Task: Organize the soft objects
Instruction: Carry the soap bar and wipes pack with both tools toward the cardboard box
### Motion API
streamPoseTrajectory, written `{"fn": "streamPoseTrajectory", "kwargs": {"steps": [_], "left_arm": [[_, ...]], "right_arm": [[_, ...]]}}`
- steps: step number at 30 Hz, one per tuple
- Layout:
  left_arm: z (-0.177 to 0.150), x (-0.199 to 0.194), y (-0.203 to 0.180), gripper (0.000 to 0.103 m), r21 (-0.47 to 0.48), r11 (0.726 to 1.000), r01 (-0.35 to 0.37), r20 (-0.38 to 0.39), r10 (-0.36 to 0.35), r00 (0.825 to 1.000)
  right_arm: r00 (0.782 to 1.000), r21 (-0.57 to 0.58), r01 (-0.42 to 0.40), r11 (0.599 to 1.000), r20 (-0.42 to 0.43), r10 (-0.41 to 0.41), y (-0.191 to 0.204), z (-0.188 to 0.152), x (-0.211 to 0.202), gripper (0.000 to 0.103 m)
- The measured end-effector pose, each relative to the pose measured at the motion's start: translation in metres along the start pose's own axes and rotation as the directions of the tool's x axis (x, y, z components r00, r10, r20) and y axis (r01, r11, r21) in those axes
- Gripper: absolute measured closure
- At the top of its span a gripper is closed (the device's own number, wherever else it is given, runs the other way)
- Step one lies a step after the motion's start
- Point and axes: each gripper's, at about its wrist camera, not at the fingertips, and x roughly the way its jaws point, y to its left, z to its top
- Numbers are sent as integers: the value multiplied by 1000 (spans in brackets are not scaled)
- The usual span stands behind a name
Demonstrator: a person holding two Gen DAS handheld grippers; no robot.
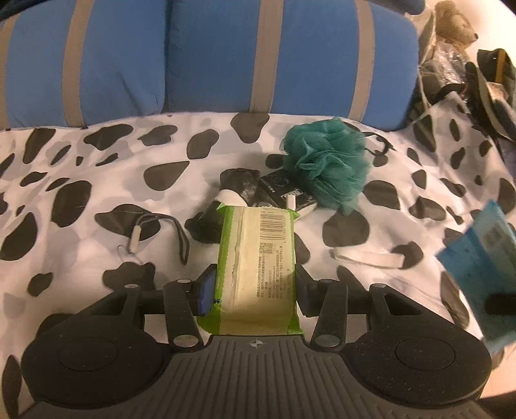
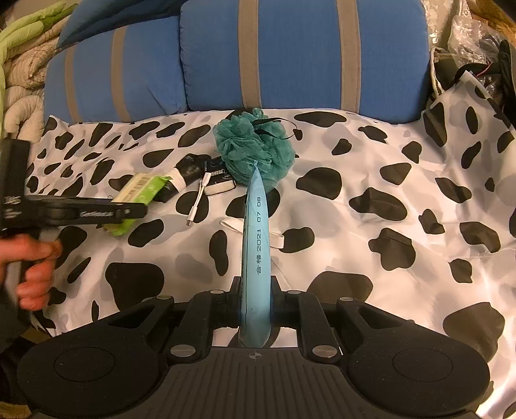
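Note:
My left gripper point(image 1: 254, 290) is shut on a green tissue pack point(image 1: 258, 258) with a barcode, held above the cow-print sheet point(image 1: 96, 193). In the right wrist view the same green pack point(image 2: 138, 190) sits in the left gripper point(image 2: 129, 211), which a hand point(image 2: 32, 267) carries at the left. My right gripper point(image 2: 254, 299) is shut on a thin blue packet point(image 2: 256, 245) held edge-on; the blue packet point(image 1: 483, 270) also shows at the right of the left wrist view. A teal bath pouf point(image 1: 325, 161) point(image 2: 254, 148) lies on the sheet ahead, with a black roll point(image 1: 240, 185) and a small black-and-white box point(image 1: 287, 190) beside it.
A white cable point(image 2: 198, 199) and a white strap point(image 1: 367, 258) lie on the sheet, and a dark cord loop point(image 1: 161, 232) at the left. Blue striped cushions point(image 1: 209, 58) back the sheet. A cluttered pile with a plush toy point(image 1: 454, 22) fills the far right; green bedding point(image 2: 25, 32) is far left.

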Motion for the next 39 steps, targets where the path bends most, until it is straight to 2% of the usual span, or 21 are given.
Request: {"fn": "streamPoseTrajectory", "kwargs": {"steps": [10,20,30,39], "left_arm": [[-29,-45,-4,56,14,1000,22,8,-23,1000],[-60,-88,-3,56,31,998,49,12,-50,999],[-97,-117,-12,56,67,992,109,-15,-108,994],[-128,-128,-20,56,86,990,110,-76,-103,992]], "right_arm": [[1000,-5,-19,1000,2,19,14,-8,-6,86],[999,12,-46,999,-2,46,23,-31,-25,86],[997,-10,-75,997,-24,75,39,-54,-36,86],[994,-18,-98,995,-55,97,52,-79,-49,86]]}}
